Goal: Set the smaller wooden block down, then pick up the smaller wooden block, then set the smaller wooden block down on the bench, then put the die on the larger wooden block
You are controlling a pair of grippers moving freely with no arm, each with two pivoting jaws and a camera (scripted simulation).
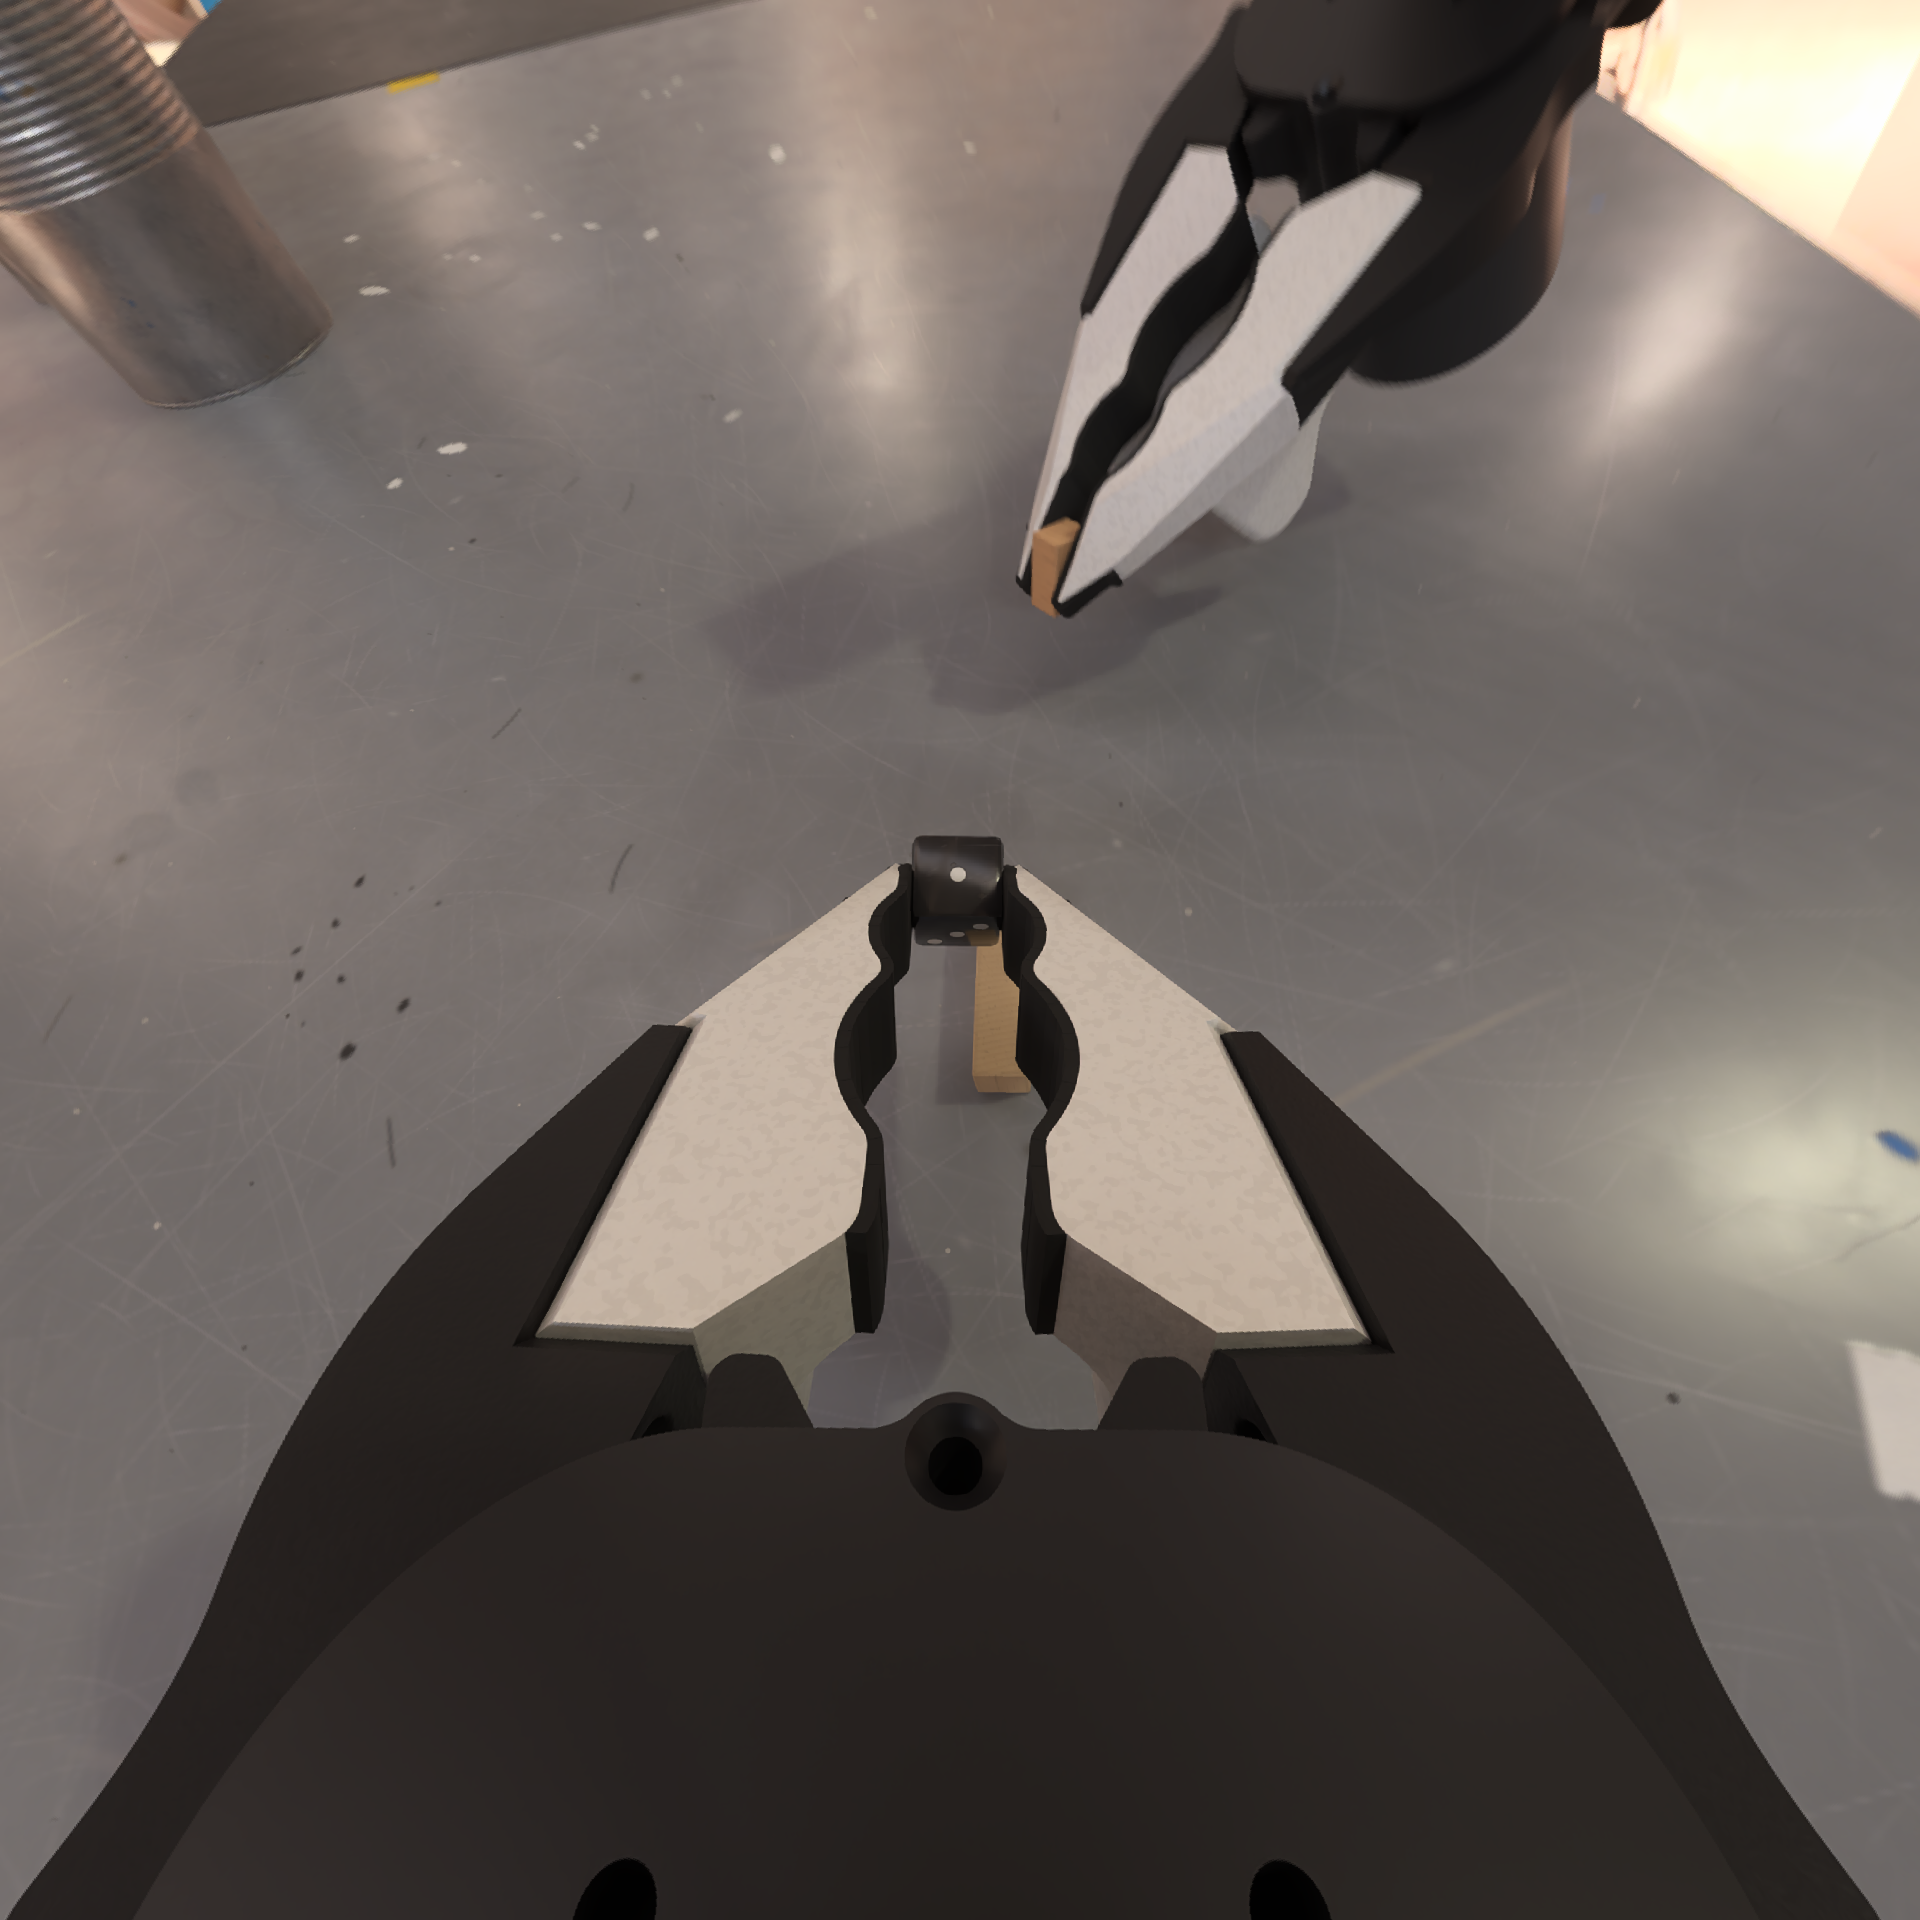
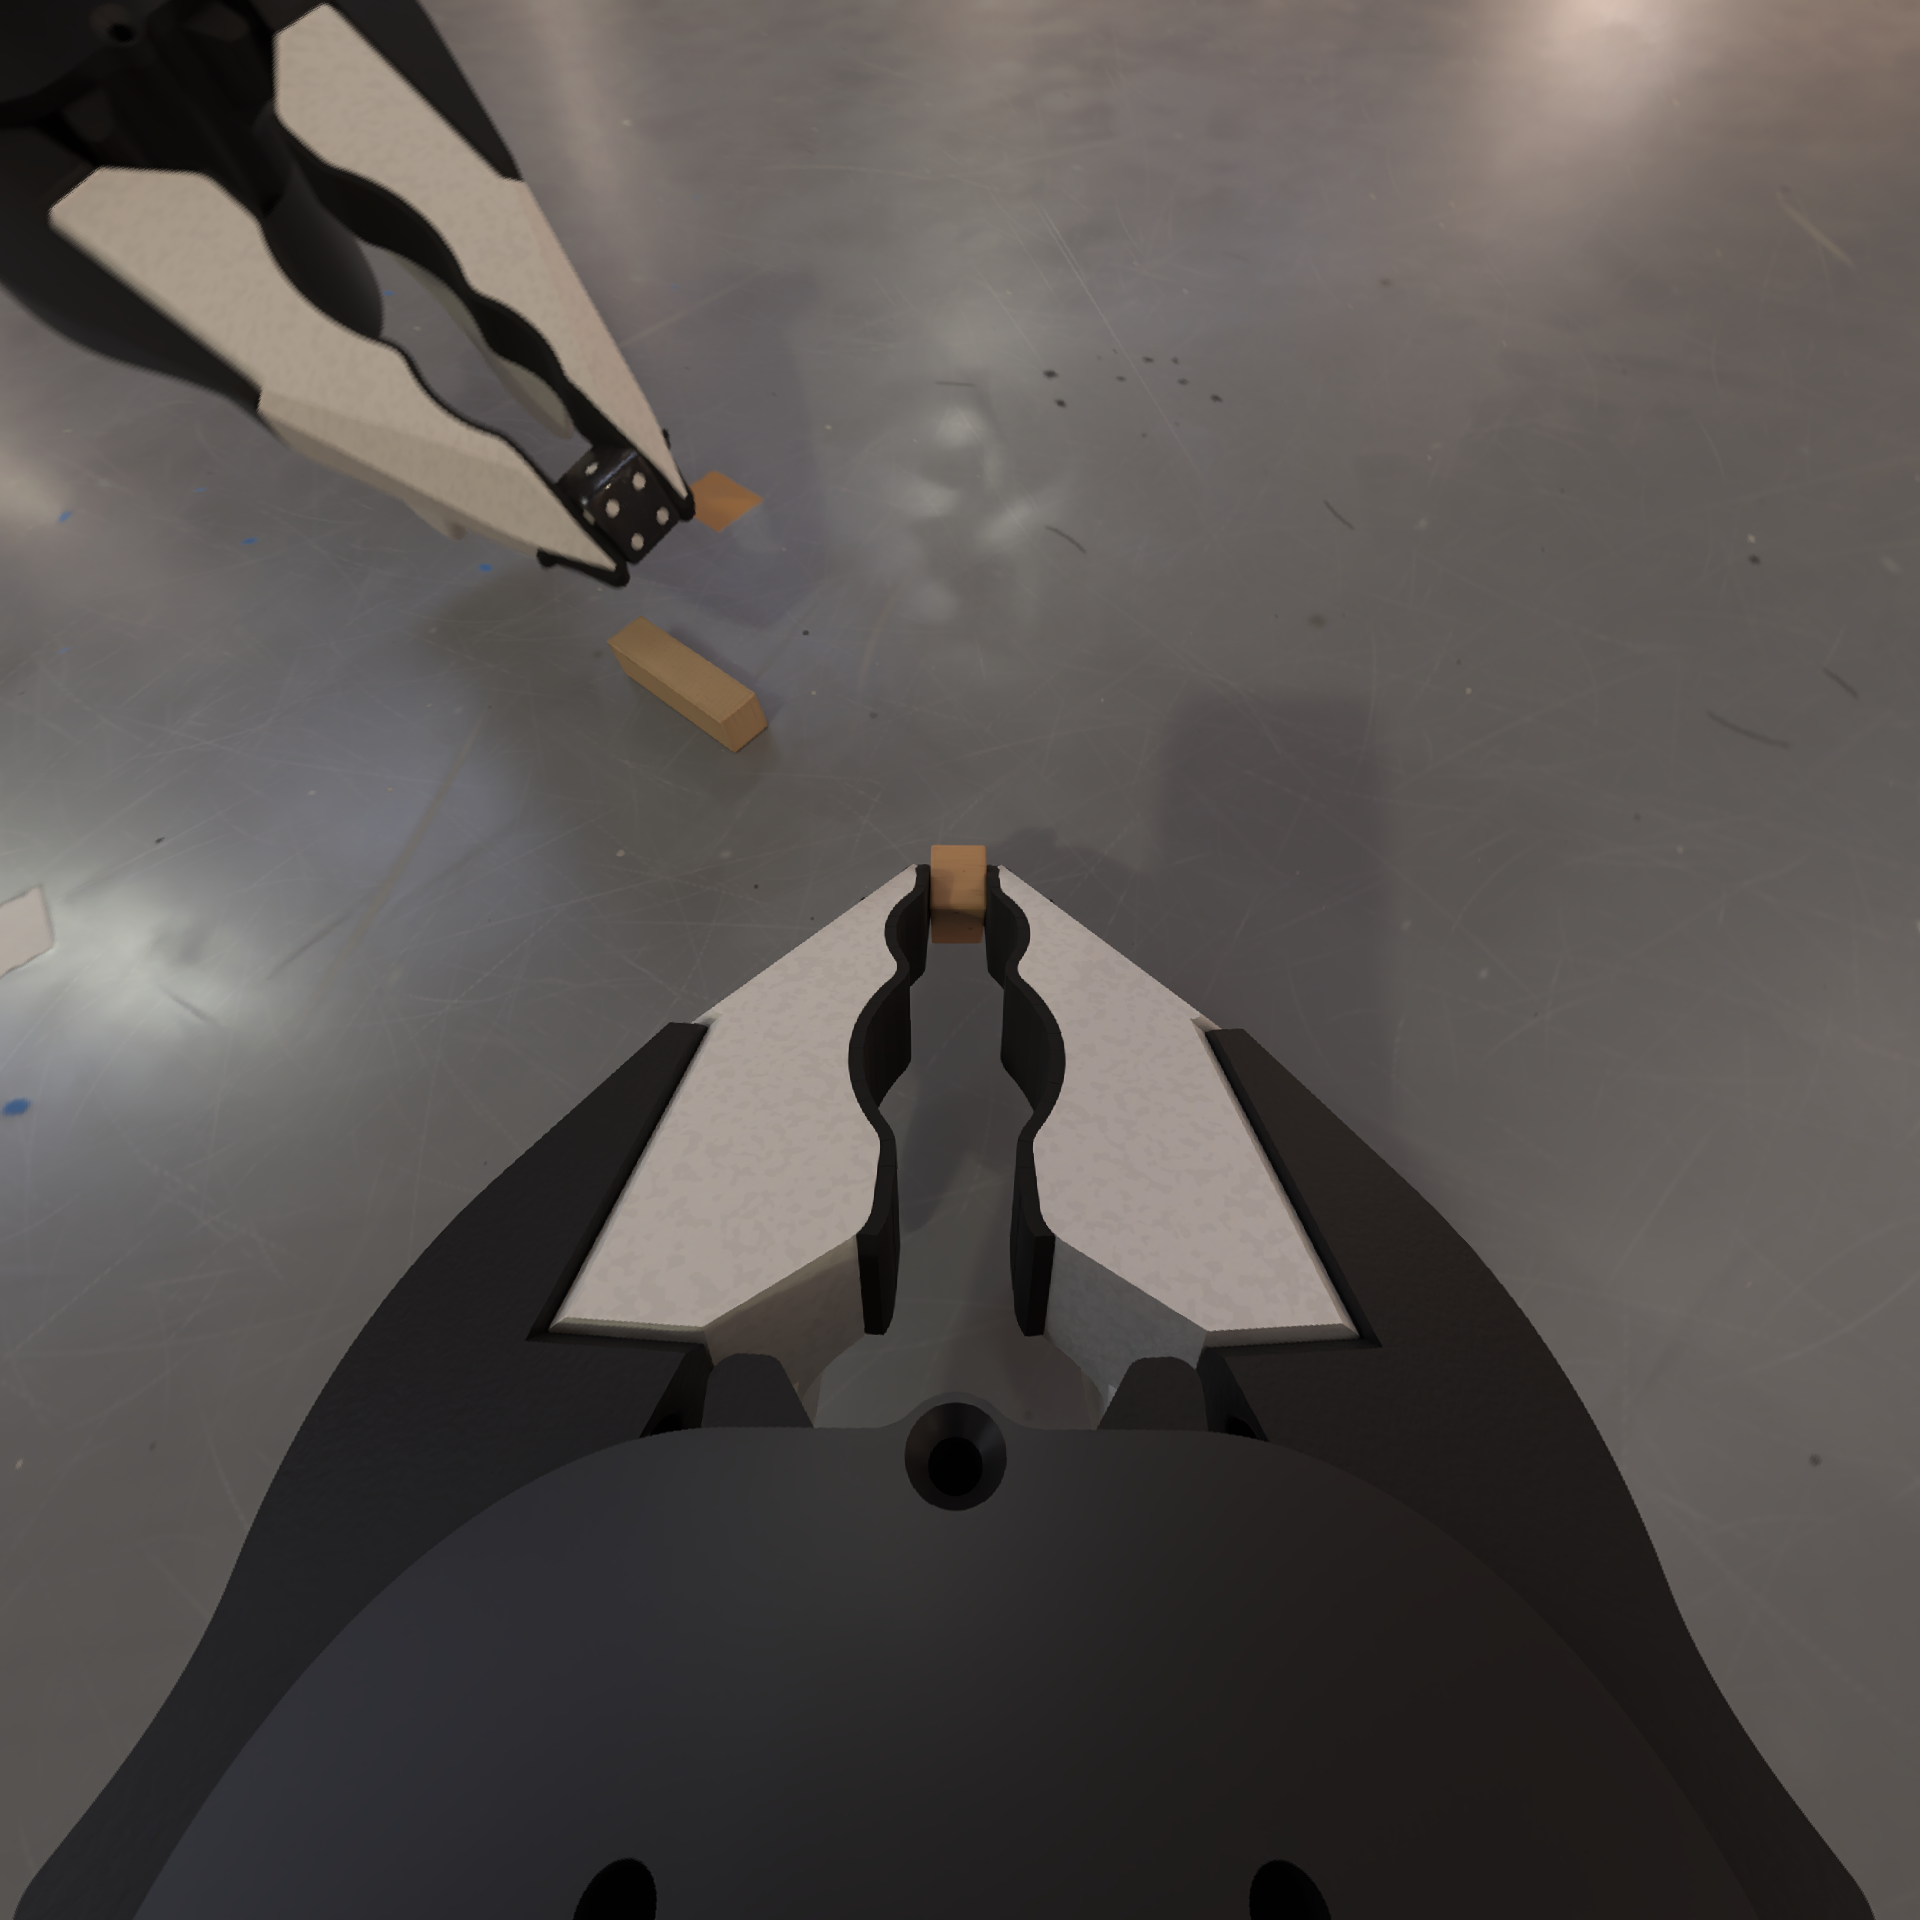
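My left gripper (image 1: 957, 896) is shut on a black die (image 1: 957, 883) with white pips and holds it above the bench. The larger wooden block (image 1: 995, 1029) lies on the grey bench (image 1: 520, 727) just below the die and shows between my left fingers. In the right wrist view it is a long tan bar (image 2: 688, 684) lying flat, under the left gripper (image 2: 621, 525) and die (image 2: 623, 509). My right gripper (image 2: 957, 896) is shut on the smaller wooden block (image 2: 957, 883), held off the bench. It also shows in the left wrist view (image 1: 1051, 569), at the right gripper's (image 1: 1062, 587) tips.
A threaded metal cylinder (image 1: 156, 260) stands at the far left of the bench. Another tan wooden piece (image 2: 729, 499) lies beyond the left gripper's tip, partly hidden. The bench's edge (image 1: 1766, 208) runs along the far right. A pale paper scrap (image 1: 1886, 1423) lies at the right.
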